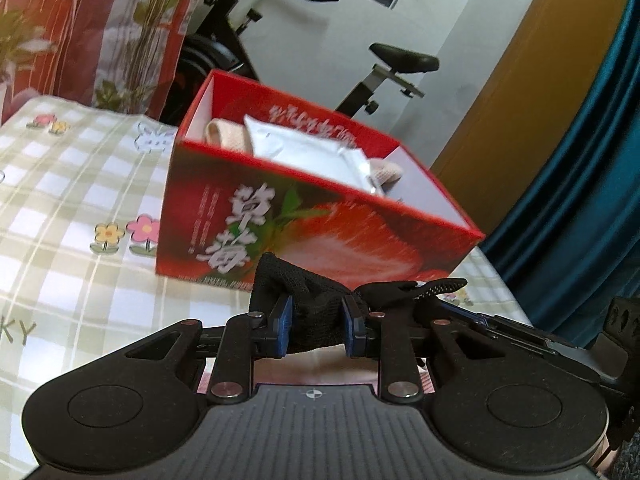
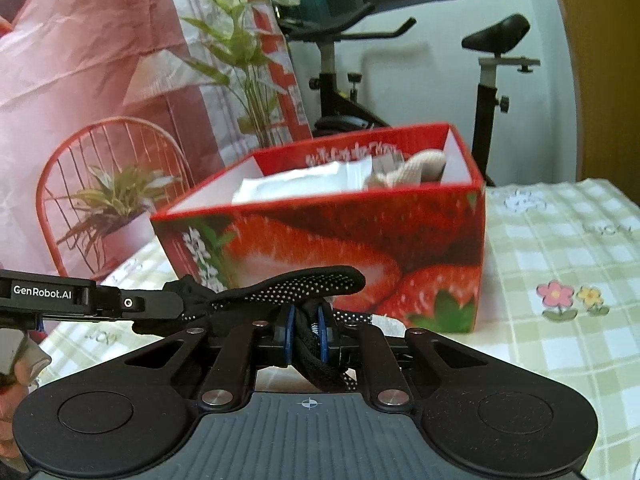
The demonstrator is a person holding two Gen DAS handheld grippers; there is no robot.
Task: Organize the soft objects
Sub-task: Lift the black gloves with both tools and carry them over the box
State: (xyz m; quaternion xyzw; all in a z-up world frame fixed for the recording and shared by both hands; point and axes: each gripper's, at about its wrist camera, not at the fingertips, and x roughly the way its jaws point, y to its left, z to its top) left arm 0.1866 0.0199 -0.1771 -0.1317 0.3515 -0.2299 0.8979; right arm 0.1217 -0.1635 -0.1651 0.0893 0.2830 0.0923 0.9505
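A black knit glove with white grip dots [image 1: 316, 312] [image 2: 304, 284] is held between both grippers, above the checked tablecloth and just in front of the red strawberry box [image 1: 320, 236] [image 2: 332, 236]. My left gripper [image 1: 316, 330] is shut on its cuff end. My right gripper [image 2: 307, 334] is shut on a bunched part of it, with a dotted finger sticking up and left. The box holds a white packet [image 1: 308, 152] [image 2: 296, 182] and beige knit items [image 1: 228, 132] [image 2: 416, 170]. The left gripper's body [image 2: 80, 300] shows at the left of the right wrist view.
The checked, flower-printed tablecloth [image 1: 72, 200] [image 2: 560, 248] covers the table. An exercise bike [image 1: 380, 64] [image 2: 492, 80] stands behind the box. A red printed backdrop [image 1: 100, 32] [image 2: 100, 80] is at the left, a teal curtain [image 1: 580, 180] at the right.
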